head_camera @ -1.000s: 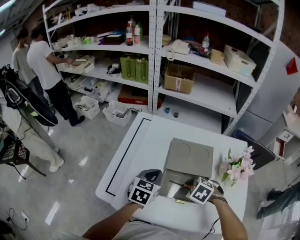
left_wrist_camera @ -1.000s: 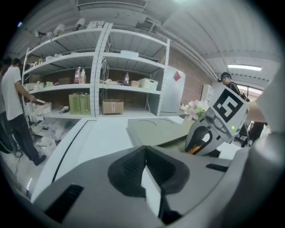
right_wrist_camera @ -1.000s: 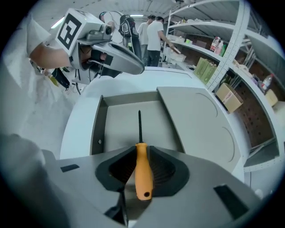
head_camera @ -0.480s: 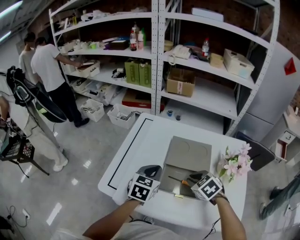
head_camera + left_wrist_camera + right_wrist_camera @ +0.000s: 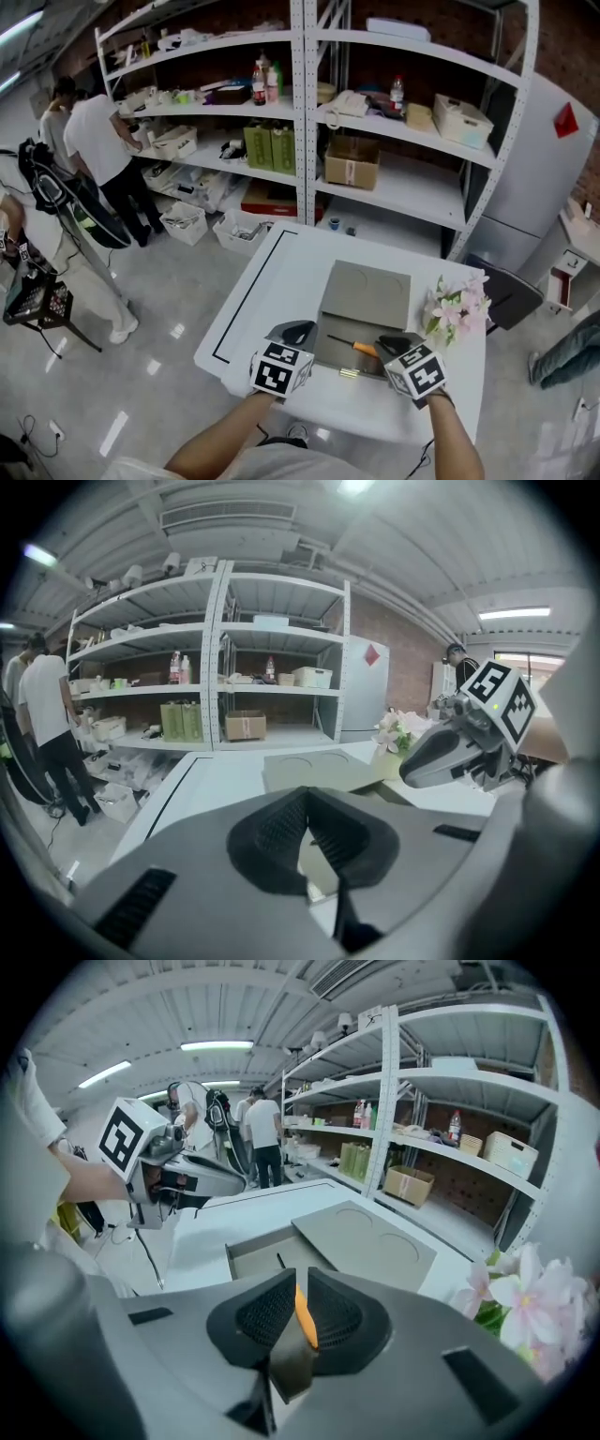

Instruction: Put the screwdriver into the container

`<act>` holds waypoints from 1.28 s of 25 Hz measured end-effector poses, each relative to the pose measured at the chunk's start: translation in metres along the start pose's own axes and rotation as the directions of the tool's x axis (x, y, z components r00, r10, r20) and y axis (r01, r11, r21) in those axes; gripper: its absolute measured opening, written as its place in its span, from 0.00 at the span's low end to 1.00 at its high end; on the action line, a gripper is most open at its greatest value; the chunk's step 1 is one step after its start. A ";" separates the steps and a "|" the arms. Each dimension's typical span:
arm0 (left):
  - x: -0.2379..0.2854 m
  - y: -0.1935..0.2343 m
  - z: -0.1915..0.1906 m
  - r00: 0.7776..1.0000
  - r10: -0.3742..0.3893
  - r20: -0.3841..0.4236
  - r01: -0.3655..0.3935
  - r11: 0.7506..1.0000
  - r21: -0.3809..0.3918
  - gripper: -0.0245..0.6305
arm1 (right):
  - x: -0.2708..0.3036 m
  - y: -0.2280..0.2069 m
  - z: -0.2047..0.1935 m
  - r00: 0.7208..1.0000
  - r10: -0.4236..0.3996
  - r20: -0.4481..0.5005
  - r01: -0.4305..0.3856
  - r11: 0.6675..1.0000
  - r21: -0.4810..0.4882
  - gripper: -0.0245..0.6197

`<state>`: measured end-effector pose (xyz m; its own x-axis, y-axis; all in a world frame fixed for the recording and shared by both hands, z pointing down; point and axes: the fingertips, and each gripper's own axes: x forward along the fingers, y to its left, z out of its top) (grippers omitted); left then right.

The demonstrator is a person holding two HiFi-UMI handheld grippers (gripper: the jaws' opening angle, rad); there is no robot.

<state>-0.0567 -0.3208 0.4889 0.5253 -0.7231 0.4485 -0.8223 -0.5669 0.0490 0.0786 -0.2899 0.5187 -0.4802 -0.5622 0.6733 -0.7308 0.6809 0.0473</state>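
Observation:
The grey container (image 5: 328, 360) stands open on the white table, and its lid (image 5: 366, 286) lies flat behind it. The screwdriver (image 5: 354, 346), with an orange handle and a dark shaft, points left over the container's inside. My right gripper (image 5: 386, 344) is shut on the handle. In the right gripper view the orange handle (image 5: 304, 1316) shows between the pads of the right gripper (image 5: 300, 1288), with the shaft out over the container (image 5: 255, 1254). My left gripper (image 5: 298, 330) is shut and empty at the container's left front corner. In its own view the left gripper (image 5: 307, 803) has nothing in it.
A small brass-coloured piece (image 5: 349, 373) lies at the container's front edge. Pink flowers (image 5: 455, 309) stand right of the lid. White shelving (image 5: 309, 141) rises behind the table (image 5: 272, 281). People (image 5: 98, 150) stand at the far left, beside floor bins (image 5: 183, 220).
My right gripper has carried the screwdriver away from me, from the container's front edge to over its inside. The left gripper has stayed beside the container.

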 end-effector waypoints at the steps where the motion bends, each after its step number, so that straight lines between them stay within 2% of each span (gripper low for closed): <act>1: -0.002 -0.003 0.000 1.000 0.002 0.003 -0.002 1.000 -0.001 0.04 | -0.006 0.000 0.000 1.000 -0.010 0.021 0.009 1.000 0.016 0.10; 7: -0.012 -0.024 0.008 1.000 0.013 0.026 -0.013 1.000 -0.003 0.04 | -0.045 -0.007 0.004 0.986 -0.076 0.151 0.059 0.992 0.116 0.08; 12: -0.019 -0.040 0.012 0.999 0.026 0.044 -0.026 1.000 -0.011 0.04 | -0.077 -0.016 0.004 0.957 -0.142 0.251 0.090 0.974 0.207 0.05; 16: -0.027 -0.051 0.014 0.997 0.031 0.067 -0.029 0.999 -0.022 0.04 | -0.098 -0.014 0.001 0.932 -0.172 0.319 0.081 0.957 0.279 0.04; 26: -0.033 -0.074 0.011 0.996 0.038 0.075 -0.037 0.999 -0.017 0.04 | -0.121 -0.008 -0.008 0.902 -0.200 0.383 0.088 0.953 0.291 0.04; 32: -0.034 -0.081 0.011 0.997 0.042 0.067 -0.041 0.999 -0.016 0.04 | -0.129 -0.009 -0.009 0.901 -0.200 0.386 0.092 0.955 0.282 0.04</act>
<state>-0.0057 -0.2541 0.4601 0.5041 -0.7711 0.3889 -0.8465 -0.5305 0.0453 0.1515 -0.2186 0.4382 -0.4730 -0.8238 0.3124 -0.8788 0.4664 -0.1010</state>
